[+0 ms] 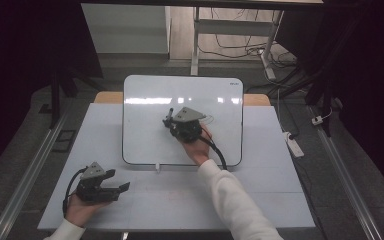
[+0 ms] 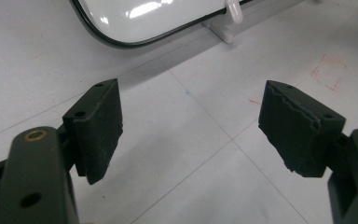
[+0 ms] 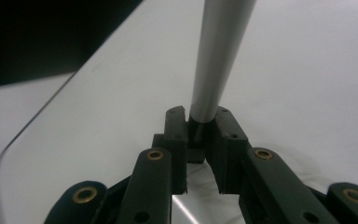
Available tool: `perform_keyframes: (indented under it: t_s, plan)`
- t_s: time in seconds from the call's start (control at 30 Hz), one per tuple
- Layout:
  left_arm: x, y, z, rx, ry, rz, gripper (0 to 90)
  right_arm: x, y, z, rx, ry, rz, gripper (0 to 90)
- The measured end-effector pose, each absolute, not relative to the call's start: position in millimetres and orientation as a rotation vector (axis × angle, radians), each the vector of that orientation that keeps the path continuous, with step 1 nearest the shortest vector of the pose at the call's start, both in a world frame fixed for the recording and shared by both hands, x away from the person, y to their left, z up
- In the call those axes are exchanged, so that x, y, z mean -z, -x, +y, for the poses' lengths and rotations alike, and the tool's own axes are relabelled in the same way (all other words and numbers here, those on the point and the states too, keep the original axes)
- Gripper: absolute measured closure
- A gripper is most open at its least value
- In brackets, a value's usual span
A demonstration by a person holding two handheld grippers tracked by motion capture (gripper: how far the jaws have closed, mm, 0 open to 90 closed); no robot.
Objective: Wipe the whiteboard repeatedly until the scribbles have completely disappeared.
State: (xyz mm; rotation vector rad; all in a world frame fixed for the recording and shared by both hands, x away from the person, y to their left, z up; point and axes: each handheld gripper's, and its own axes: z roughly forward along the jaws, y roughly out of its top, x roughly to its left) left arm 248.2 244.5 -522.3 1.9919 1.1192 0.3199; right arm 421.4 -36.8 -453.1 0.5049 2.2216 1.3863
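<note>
A white whiteboard (image 1: 145, 140) with a dark rim lies on the pale table (image 1: 260, 190). Over its middle my right gripper (image 1: 172, 122) is shut on a grey-barrelled marker (image 1: 169, 115). In the right gripper view the marker (image 3: 219, 56) rises from between the closed jaws of that gripper (image 3: 200, 126), over the whiteboard (image 3: 307, 70). My left gripper (image 1: 121, 181) rests in a hand at the table's near left, apart from the board. In the left gripper view its gripper (image 2: 191, 126) is open with only bare table between the pads (image 2: 100, 126), and the whiteboard corner (image 2: 135, 18) lies beyond.
A small white clip (image 1: 157, 168) sits at the board's near edge, seen as the white clip (image 2: 223, 28) up close. Faint red marks (image 2: 328, 74) are drawn on the table. A power strip (image 1: 294, 144) and cables lie on the floor to the right.
</note>
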Motion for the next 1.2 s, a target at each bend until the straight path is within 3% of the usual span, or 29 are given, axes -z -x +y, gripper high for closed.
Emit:
perform_keyframes:
  t_s: [0.23, 0.4, 0.53, 0.7, 0.83, 1.03, 1.2]
  plan:
    - [522, -247, 243, -0.323, -1.988, 1.119, 22.3, 447, -424, -49, -1.388, -0.610, 2.087, 77.6]
    - [523, -249, 242, -0.319, -1.998, 1.120, 22.2, 455, -413, -35, -1.308, -0.458, 2.187, 77.6]
    - [522, -248, 241, -0.319, -1.994, 1.117, 22.3, 448, -425, -53, -1.412, -0.647, 2.109, 77.6]
    - [523, -249, 241, -0.318, -1.999, 1.118, 22.2, 457, -414, -45, -1.367, -0.544, 2.197, 77.6]
    - [522, -248, 241, -0.319, -1.995, 1.114, 22.3, 449, -425, -62, -1.437, -0.675, 2.103, 77.6]
    - [523, -249, 241, -0.319, -2.000, 1.117, 22.2, 453, -418, -49, -1.362, -0.528, 2.198, 77.6]
    - [522, -249, 241, -0.319, -1.996, 1.118, 22.3, 443, -430, -65, -1.414, -0.671, 2.093, 77.6]
